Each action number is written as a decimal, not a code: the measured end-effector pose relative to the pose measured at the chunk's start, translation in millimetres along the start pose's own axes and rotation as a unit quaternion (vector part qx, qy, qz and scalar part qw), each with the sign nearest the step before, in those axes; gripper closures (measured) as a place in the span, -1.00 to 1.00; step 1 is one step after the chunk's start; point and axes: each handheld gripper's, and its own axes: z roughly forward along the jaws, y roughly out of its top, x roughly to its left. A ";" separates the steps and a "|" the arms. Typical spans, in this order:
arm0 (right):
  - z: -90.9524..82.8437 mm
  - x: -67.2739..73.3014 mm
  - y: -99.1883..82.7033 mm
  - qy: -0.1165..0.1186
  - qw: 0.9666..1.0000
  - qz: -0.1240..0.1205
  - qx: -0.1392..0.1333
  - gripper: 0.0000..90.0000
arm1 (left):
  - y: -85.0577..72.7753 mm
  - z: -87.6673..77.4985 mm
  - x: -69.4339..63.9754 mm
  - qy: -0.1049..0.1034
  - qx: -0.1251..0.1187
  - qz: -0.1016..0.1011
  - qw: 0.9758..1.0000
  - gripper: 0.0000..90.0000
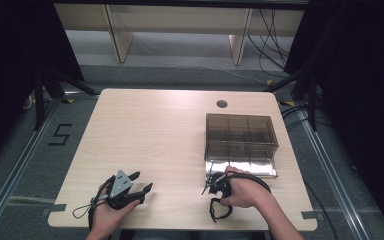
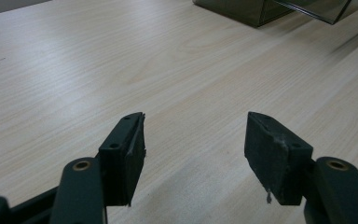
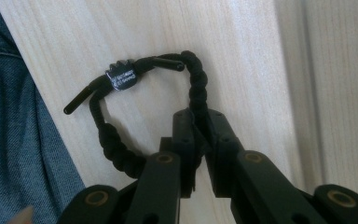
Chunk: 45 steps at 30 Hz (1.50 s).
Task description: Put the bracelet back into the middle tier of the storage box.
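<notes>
Now the right gripper (image 3: 200, 128) has its jaws clamped on a black braided cord bracelet (image 3: 116, 149), biting the braid partway round the loop, with the little black clasp bead (image 3: 121, 78) at the far side of the loop from the jaws. In the high view the bracelet (image 1: 219, 209) hangs from the right gripper (image 1: 213, 184) just in front of the smoked compartment box (image 1: 240, 135), on the person's side of it, over the pale worktop (image 1: 150, 135). So the pick-up looks done; this reads as the grasp stage, the loop secured and ready to travel.

Over on the left, well away from the box toward the near left corner of the worktop, the left gripper (image 2: 193, 154) waits with its jaws wide apart and nothing between them, just bare wood grain.

The box's clear lid (image 1: 242, 167) lies folded open toward the person, so the compartments look reachable. Next, I'd judge, comes a lift and a short carry forward over that lid, then a careful drop into one compartment. The limp loop could snag on the box's front wall, so it wants height first.
</notes>
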 end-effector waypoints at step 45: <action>-43.2 -19.7 -45.5 0.014 0.999 0.041 -0.005 0.90 | 0.0 0.9 -0.5 -0.002 -0.001 0.002 1.000 -0.16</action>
